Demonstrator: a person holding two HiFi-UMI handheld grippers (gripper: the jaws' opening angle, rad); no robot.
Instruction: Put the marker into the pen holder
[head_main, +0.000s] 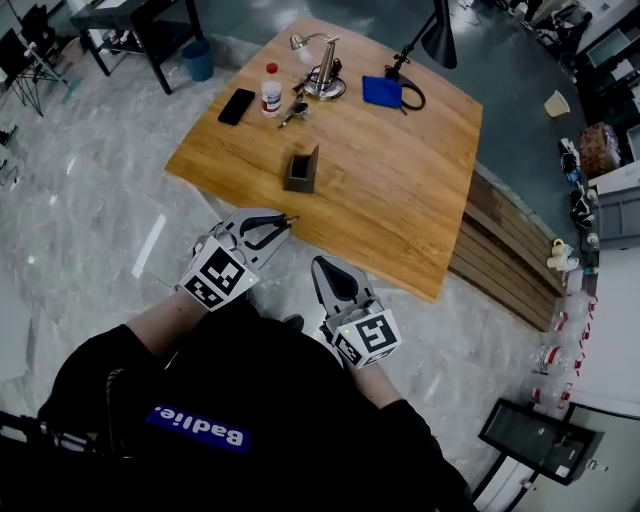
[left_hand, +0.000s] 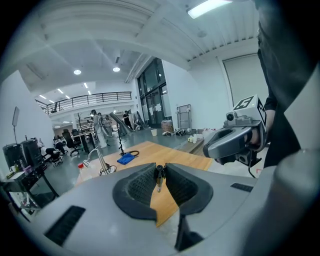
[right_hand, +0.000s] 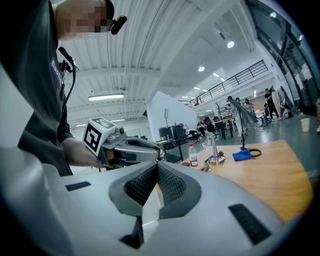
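The dark grey pen holder stands on the wooden table, near its front left part. My left gripper hovers just off the table's near edge, short of the holder, shut on a dark marker held between the jaw tips. The marker's end pokes out past the fingers towards the table. My right gripper is lower and to the right, off the table, shut with nothing between its jaws. The holder does not show in either gripper view.
At the table's far side lie a black phone, a white bottle with a red cap, keys, a chrome desk lamp and a blue cloth. A black lamp hangs over the far right. Wooden planks lie beside the table's right edge.
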